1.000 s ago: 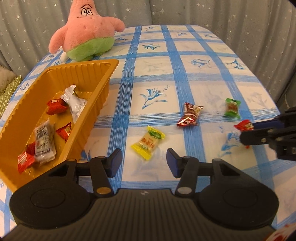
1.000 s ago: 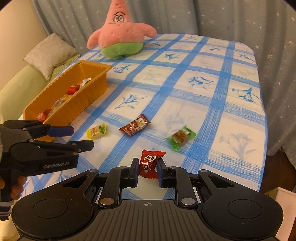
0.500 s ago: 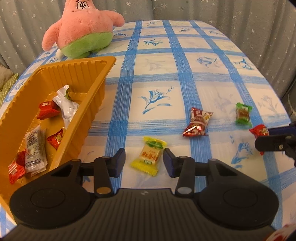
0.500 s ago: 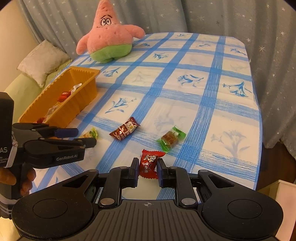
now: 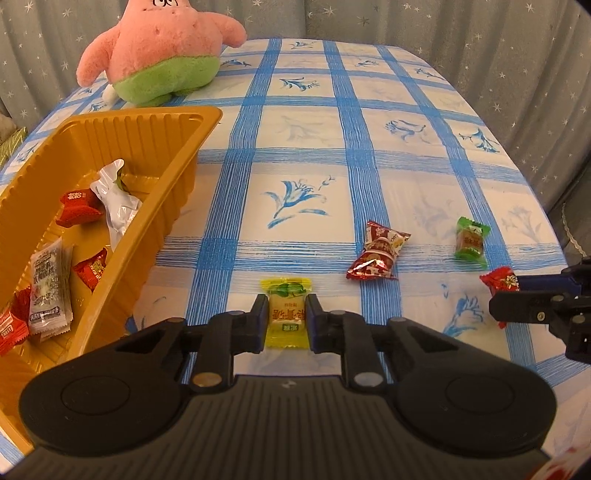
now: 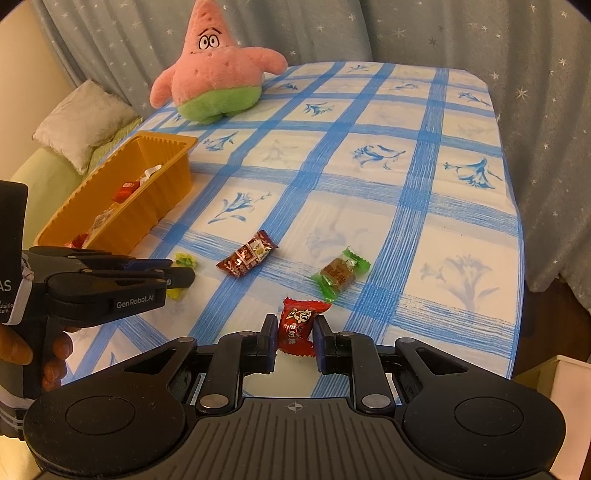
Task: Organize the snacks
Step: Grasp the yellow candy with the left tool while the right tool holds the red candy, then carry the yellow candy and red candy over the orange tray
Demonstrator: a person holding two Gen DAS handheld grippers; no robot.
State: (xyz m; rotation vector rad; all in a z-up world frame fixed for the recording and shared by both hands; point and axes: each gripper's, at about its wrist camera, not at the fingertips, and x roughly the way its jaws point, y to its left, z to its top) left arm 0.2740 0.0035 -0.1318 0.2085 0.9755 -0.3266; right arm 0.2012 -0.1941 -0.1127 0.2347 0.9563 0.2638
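My left gripper [image 5: 286,317] is shut on a yellow candy [image 5: 287,314] on the tablecloth, just right of the orange tray [image 5: 173,177], which holds several wrapped snacks. My right gripper [image 6: 294,334] is shut on a red candy [image 6: 297,326] near the table's front edge; it also shows in the left wrist view [image 5: 502,282]. A red-brown snack packet [image 5: 378,251] and a green candy [image 5: 470,240] lie loose on the cloth between the grippers. The left gripper shows at the left of the right wrist view [image 6: 177,275].
A pink and green starfish plush [image 6: 218,85] sits at the far end of the blue checked table [image 6: 369,155]. A grey starred curtain [image 6: 480,33] hangs behind. A cushion [image 6: 81,122] lies on a sofa to the left.
My left gripper moved forward over the yellow candy and closed on it. My right gripper kept hold of the red candy and shifted a little.
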